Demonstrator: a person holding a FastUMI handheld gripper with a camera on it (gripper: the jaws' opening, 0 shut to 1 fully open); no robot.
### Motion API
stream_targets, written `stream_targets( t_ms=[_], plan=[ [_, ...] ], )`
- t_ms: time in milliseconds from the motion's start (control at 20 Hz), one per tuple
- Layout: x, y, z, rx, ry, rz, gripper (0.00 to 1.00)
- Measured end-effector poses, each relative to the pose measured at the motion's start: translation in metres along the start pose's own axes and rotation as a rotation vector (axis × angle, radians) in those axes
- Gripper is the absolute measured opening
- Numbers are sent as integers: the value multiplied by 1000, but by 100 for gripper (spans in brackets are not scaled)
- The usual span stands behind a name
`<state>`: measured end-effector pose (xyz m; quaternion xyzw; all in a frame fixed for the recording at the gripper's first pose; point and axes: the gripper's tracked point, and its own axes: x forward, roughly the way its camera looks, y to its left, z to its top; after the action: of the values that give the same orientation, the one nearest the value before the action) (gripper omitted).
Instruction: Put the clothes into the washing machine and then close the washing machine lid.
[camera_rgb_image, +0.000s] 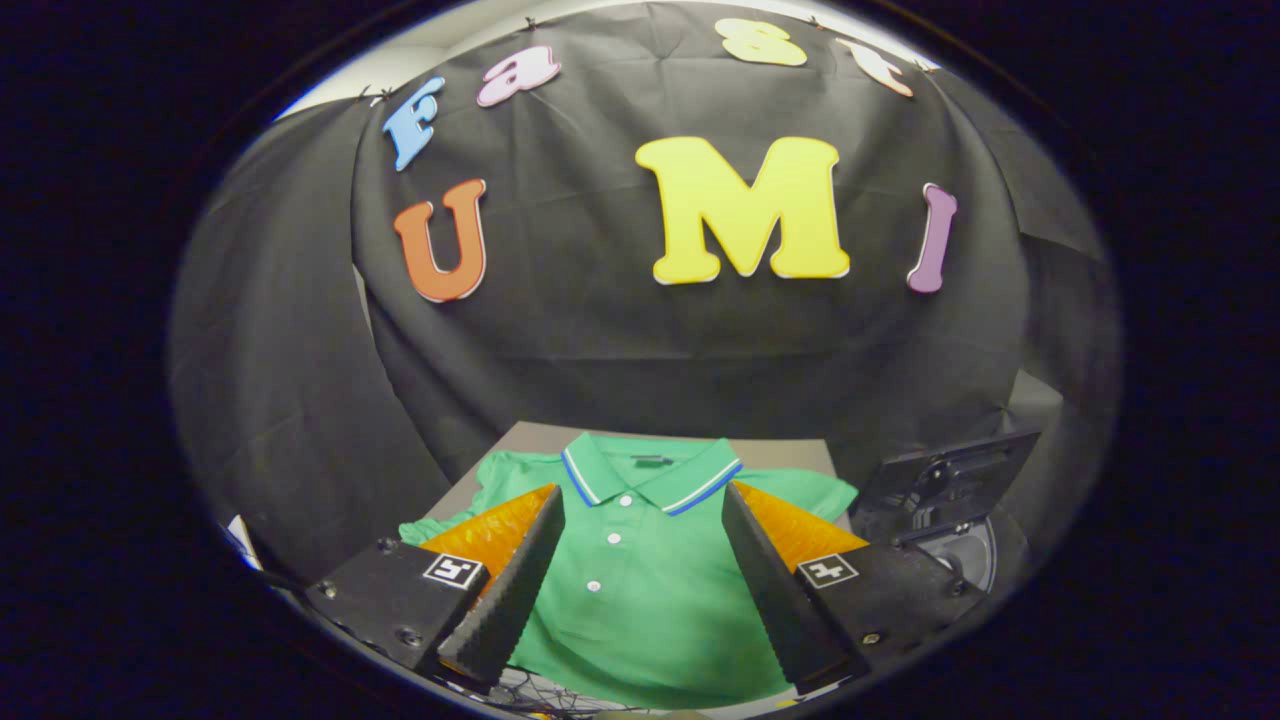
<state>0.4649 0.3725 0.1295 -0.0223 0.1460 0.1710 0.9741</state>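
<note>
Your gripper is spread wide, holding nothing, over the green polo shirt lying flat on the table

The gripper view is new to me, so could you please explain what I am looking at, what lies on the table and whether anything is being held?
This picture comes from a fisheye camera mounted on a handheld two-finger gripper; a person carries it, so no robot arm is involved. The camera looks forward along the two fingers, the wedge shapes at the bottom. They stand wide apart, so the gripper is open and holds nothing.

Between and beyond the fingers a green polo shirt lies spread flat, front up and buttoned, on a table. Its collar, with striped edges, points away from the camera.

Beside the right finger is a dark machine with its lid raised, probably the washing machine for the shirt. A black cloth wall hangs behind.
</note>
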Motion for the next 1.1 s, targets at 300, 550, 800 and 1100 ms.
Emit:
stream_targets(
  t_ms=[300, 550, 800, 1100],
  plan=[
    [45, 6, -33, 15, 121, -72, 99],
    [63, 2, -49, 14, 181, -129, 99],
    [66, 4, -54, -45, 211, -163, 99],
    [67, 4, -56, -31, 287, -164, 98]
  ],
)
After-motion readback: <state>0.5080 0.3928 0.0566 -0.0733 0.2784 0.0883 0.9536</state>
